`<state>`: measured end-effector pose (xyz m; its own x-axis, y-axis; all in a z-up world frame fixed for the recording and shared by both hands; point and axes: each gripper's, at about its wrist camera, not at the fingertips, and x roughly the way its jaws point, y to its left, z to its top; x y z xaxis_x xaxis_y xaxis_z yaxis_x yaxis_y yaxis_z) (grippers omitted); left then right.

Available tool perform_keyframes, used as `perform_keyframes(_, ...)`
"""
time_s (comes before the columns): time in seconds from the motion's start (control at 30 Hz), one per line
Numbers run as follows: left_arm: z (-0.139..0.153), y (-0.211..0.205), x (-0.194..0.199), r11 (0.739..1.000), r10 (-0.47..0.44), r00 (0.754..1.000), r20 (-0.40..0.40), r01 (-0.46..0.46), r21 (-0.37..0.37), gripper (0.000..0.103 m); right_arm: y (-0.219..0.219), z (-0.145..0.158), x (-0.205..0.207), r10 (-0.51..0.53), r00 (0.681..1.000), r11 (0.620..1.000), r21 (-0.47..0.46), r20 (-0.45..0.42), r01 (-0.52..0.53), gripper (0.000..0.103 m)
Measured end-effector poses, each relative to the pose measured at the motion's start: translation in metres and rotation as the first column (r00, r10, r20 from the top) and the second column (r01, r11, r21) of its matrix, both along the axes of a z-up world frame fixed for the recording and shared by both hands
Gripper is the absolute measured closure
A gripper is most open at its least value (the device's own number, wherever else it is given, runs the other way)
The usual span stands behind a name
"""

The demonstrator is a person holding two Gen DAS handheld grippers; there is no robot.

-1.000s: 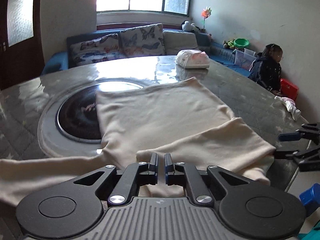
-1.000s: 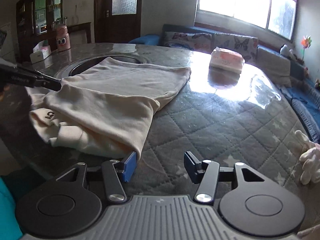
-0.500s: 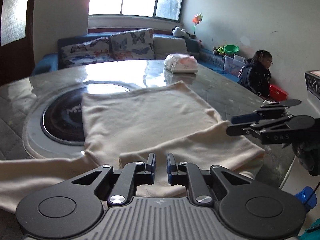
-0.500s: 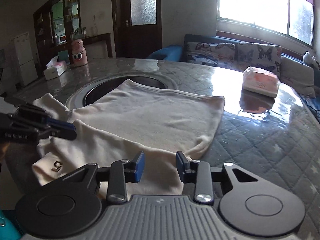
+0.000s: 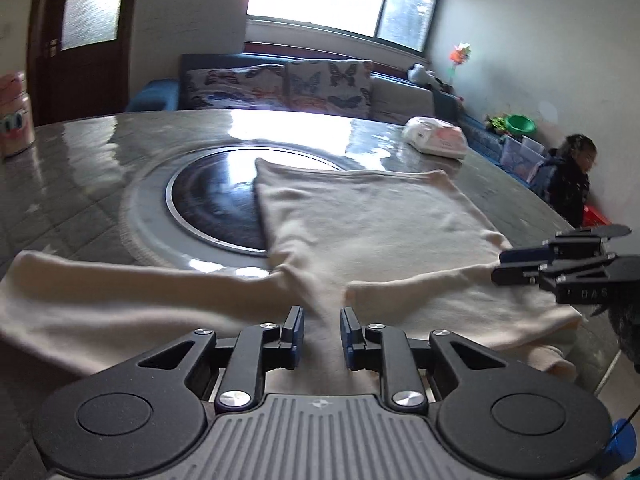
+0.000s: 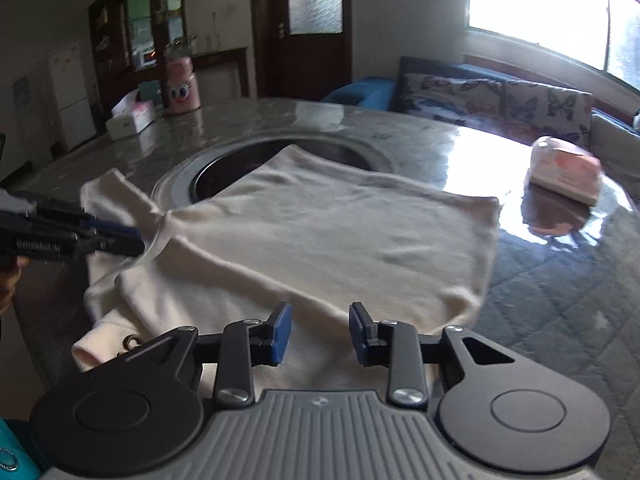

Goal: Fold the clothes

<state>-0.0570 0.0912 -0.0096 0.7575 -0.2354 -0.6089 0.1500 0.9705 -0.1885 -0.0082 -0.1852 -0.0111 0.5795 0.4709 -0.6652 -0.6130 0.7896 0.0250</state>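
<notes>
Two tools are working over one cream sweater (image 5: pixel 368 216) that's spread on a big round tabletop (image 5: pixel 100 168), its far edge lying over the dark glass circle (image 5: pixel 216 204) set in the middle. One sleeve (image 5: pixel 132 292) stretches out flat toward the left in the left wrist view, the other is folded across the body near the front edge. Left tool (image 5: pixel 322 330) sits low over the sweater near the armpit with its jaws opening, just a narrow gap; cloth shows in the gap, but the blue pads (image 5: pixel 297 332) aren't pinching it as far as I can see. Right tool (image 6: pixel 320 330) hangs over the folded sleeve at the near edge, jaws a bit wider and not gripping anything, with fabric showing between and under them. Each tool shows up side-on in the other's camera. Further back on the tabletop are a tissue pack (image 6: pixel 564 174), a pink bottle with cartoon eyes (image 6: pixel 182 86) and a tissue box (image 6: pixel 130 116). Behind that, a sofa with butterfly cushions (image 5: pixel 280 86), and a person (image 5: pixel 568 188) sitting by the wall.
</notes>
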Motion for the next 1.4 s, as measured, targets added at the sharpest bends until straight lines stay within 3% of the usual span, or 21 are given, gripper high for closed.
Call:
perform_keyframes(0.13,0.006,0.027,-0.011,0.994,0.106,0.994,0.014,-0.106,0.007,0.077,0.021,-0.001,-0.003,0.053,0.999,0.999,-0.003,-0.006,-0.053,0.072)
perform_keyframes(0.23,0.009,0.052,-0.016,0.977,0.214,0.977,0.019,-0.214,0.021,0.076,0.041,0.006,-0.009,0.12,0.993,0.993,0.003,0.015,-0.12,0.072)
perform_keyframes(0.43,0.005,0.099,-0.021,0.893,0.447,0.894,-0.003,-0.446,0.055,0.076,0.078,0.002,-0.011,0.221,0.975,0.975,-0.007,0.004,-0.221,0.072)
perform_keyframes(0.57,0.002,0.124,-0.02,0.828,0.557,0.83,-0.014,-0.555,0.077,0.064,0.09,-0.004,-0.015,0.254,0.967,0.967,-0.028,-0.003,-0.254,0.071)
perform_keyframes(0.77,-0.002,0.138,-0.009,0.787,0.616,0.788,-0.028,-0.613,0.063,0.062,0.082,0.01,-0.027,0.248,0.968,0.969,-0.023,0.026,-0.248,0.071)
perform_keyframes(0.9,-0.004,0.135,0.0,0.783,0.62,0.784,-0.021,-0.617,0.072,0.064,0.068,0.017,-0.032,0.216,0.975,0.976,-0.01,0.041,-0.216,0.071)
perform_keyframes(1.07,-0.004,0.132,0.002,0.789,0.613,0.79,-0.004,-0.611,0.067,0.093,0.033,0.024,-0.042,0.118,0.992,0.993,0.01,0.053,-0.118,0.071)
perform_keyframes(1.13,-0.001,0.132,0.002,0.797,0.603,0.797,-0.005,-0.603,0.035,0.094,0.018,0.024,-0.045,0.072,0.996,0.997,0.015,0.053,-0.073,0.071)
perform_keyframes(1.23,0.01,0.119,0.001,0.828,0.561,0.828,0.02,-0.561,0.012,0.094,-0.003,0.023,-0.051,0.007,0.998,0.999,0.033,0.056,-0.009,0.071)
perform_keyframes(1.4,0.037,0.076,0.007,0.9,0.436,0.898,0.065,-0.436,-0.017,0.094,-0.046,0.016,-0.061,-0.12,0.991,0.989,0.088,0.054,0.115,0.071)
